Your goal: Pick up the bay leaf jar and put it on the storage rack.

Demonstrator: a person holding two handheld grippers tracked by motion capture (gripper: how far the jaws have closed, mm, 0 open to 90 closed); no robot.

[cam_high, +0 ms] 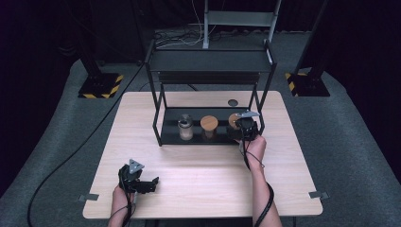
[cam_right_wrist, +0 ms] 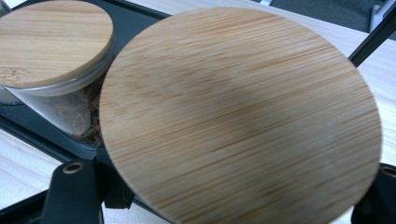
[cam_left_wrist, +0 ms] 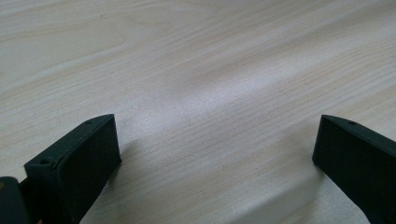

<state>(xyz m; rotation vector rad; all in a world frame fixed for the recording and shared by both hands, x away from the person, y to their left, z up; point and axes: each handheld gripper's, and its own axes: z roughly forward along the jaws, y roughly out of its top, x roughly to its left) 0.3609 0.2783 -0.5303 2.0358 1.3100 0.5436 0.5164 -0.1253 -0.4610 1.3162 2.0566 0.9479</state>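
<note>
A black two-tier rack (cam_high: 210,61) stands at the back of the wooden table (cam_high: 198,179). Its lower shelf holds three jars: a glass jar (cam_high: 185,126) at the left, a bamboo-lidded jar (cam_high: 209,124) in the middle, and another bamboo-lidded jar (cam_high: 233,119) at the right. My right gripper (cam_high: 246,128) is shut on that right jar. In the right gripper view its round lid (cam_right_wrist: 240,116) lies between my jaws, with one finger (cam_right_wrist: 74,193) showing at the lower left. The middle jar (cam_right_wrist: 51,44) stands just beyond. My left gripper (cam_high: 152,182) rests open on the table's front left, nothing between its fingers (cam_left_wrist: 74,168).
The rack's upright posts (cam_high: 263,101) flank the right jar closely. A small dark round hole (cam_high: 232,102) sits in the tabletop behind the rack. Cables trail from both grippers toward the front edge. Stand feet with yellow-black tape (cam_high: 100,86) sit on the floor beyond the table.
</note>
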